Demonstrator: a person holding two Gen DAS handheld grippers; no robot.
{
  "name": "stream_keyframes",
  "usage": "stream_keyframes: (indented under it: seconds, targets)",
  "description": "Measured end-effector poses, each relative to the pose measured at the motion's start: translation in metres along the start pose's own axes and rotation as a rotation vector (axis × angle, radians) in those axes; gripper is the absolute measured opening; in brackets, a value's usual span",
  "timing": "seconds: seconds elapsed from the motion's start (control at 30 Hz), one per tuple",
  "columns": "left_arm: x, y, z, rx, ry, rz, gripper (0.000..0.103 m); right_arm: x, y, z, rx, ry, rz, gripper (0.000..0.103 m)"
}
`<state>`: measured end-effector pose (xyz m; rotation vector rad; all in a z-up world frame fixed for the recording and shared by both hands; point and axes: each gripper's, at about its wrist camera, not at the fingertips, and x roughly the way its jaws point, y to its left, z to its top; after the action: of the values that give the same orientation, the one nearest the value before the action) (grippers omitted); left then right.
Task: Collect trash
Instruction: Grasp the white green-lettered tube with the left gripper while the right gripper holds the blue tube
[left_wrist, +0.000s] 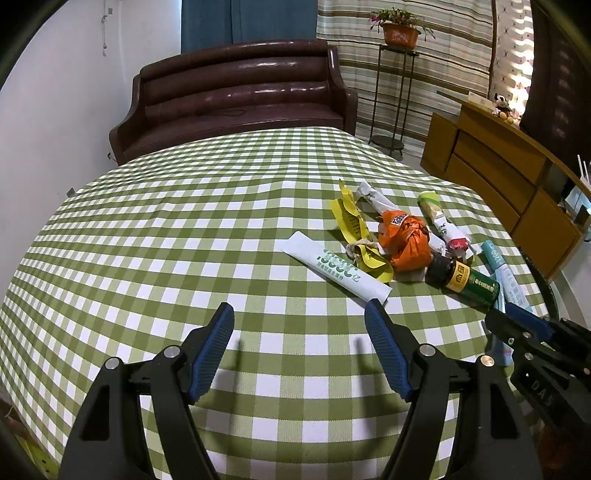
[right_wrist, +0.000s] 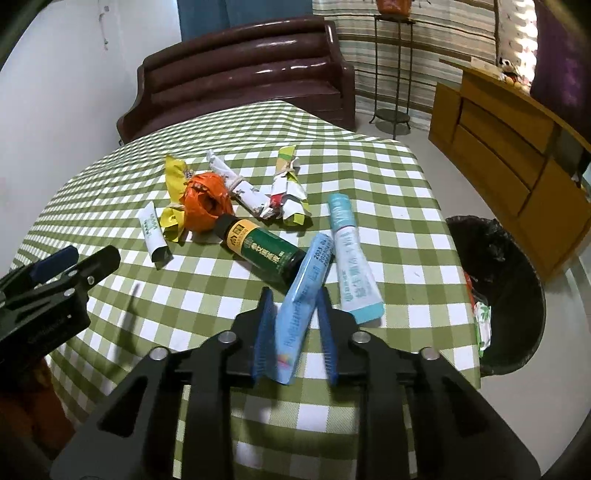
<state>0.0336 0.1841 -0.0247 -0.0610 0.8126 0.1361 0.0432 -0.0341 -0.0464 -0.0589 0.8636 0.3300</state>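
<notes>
Blue packet (right_wrist: 301, 306) | clamped between right gripper (right_wrist: 295, 317) jaws | above tablecloth (right_wrist: 369, 177)

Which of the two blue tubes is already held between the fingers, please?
The darker blue tube, gripped by the right hand-held gripper; the paler, white-and-teal tube lies flat on the tablecloth beside it.

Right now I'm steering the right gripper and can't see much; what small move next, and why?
Probably lift and swing right toward the trash bin: the right gripper seems closed around the blue packet, and the bin sits beside the table's right edge.
</notes>
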Motion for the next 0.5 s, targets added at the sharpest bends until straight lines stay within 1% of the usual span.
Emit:
stream_keyframes:
  seconds: [0.13,0.3,0.5]
  targets:
    - [0.001,-0.001,0.001,-0.001,0.004,-0.003,0.071,-0.003,0.002,-0.001,-0.016,-0.009,-0.006,0.016]
    - [0.004,-0.005,0.005,0.003,0.010,-0.008,0.071,-0.013,-0.003,0.000,-0.014,-0.037,-0.009,0.016]
    - [0.011,-0.017,0.011,-0.001,0.029,-0.022,0.072,-0.030,-0.019,0.004,-0.005,-0.083,-0.009,0.015]
